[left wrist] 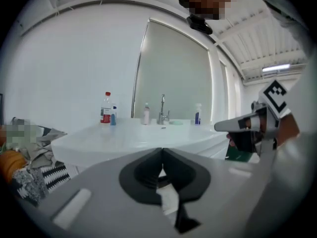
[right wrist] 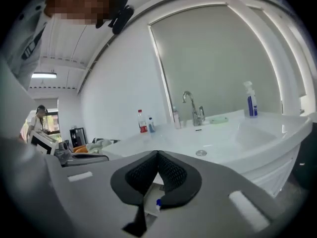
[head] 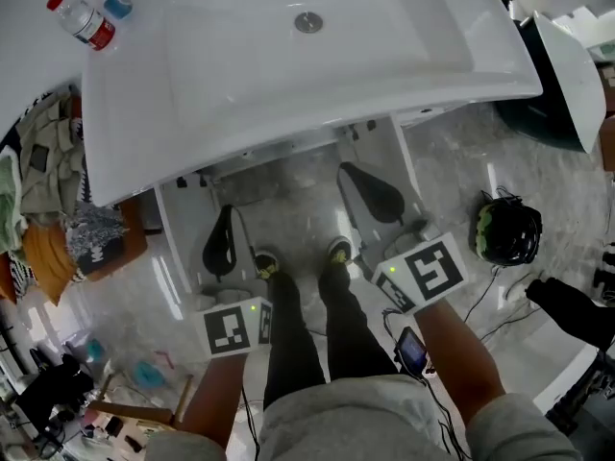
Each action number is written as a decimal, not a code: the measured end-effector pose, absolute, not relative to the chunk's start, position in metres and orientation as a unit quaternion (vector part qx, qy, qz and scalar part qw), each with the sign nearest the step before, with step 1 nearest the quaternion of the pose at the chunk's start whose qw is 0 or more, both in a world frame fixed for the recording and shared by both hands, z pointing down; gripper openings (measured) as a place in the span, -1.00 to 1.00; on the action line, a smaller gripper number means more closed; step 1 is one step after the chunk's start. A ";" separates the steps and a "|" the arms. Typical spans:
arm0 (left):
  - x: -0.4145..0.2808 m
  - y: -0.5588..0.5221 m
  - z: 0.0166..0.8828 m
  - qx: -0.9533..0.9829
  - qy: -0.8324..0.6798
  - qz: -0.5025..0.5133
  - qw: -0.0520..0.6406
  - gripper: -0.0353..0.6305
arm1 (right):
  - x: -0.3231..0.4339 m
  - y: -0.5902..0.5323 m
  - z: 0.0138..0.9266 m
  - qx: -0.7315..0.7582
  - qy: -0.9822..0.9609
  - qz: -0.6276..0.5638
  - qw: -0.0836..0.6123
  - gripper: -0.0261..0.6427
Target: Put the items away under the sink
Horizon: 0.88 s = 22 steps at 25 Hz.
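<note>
The white sink [head: 240,75] fills the top of the head view, its drain [head: 307,22] in the middle. On its counter stand a red-labelled bottle [head: 85,22] and a small blue-capped bottle [head: 116,4]. The right gripper view adds a faucet [right wrist: 193,108], a pale soap bottle [right wrist: 176,118], a green dish [right wrist: 218,119] and a blue spray bottle [right wrist: 251,100]. My left gripper [head: 225,221] and right gripper [head: 357,179] hang low in front of the basin, side by side. Both are shut with nothing between their jaws. What lies under the sink is hidden by the basin.
White side panels [head: 173,224] frame the space under the basin. A pile of clothes [head: 38,181] lies to the left and a black helmet [head: 506,230] on the marble floor to the right. Cables and small clutter [head: 58,392] sit near my feet.
</note>
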<state>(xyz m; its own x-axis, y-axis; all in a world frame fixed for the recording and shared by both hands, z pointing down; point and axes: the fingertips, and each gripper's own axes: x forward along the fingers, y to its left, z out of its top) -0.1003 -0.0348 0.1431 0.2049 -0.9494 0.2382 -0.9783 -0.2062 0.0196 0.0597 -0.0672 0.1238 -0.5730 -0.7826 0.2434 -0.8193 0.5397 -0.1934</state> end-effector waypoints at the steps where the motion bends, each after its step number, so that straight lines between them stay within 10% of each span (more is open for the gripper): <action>1: -0.100 -0.034 0.130 0.777 -0.618 0.086 0.088 -0.86 | 0.066 -0.066 0.106 0.458 -0.875 0.145 0.058 -0.92; 22: -0.117 0.000 -0.111 0.807 -0.588 0.036 0.046 -0.86 | 0.125 0.002 -0.123 0.519 -0.847 0.106 0.037 -0.92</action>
<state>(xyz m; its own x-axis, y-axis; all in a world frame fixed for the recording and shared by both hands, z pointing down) -0.1166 -0.0001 -0.1110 0.3053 -0.9456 0.1123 -0.9522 -0.3038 0.0310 0.1245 0.0019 -0.1229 -0.4588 -0.8716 0.1724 -0.8873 0.4392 -0.1408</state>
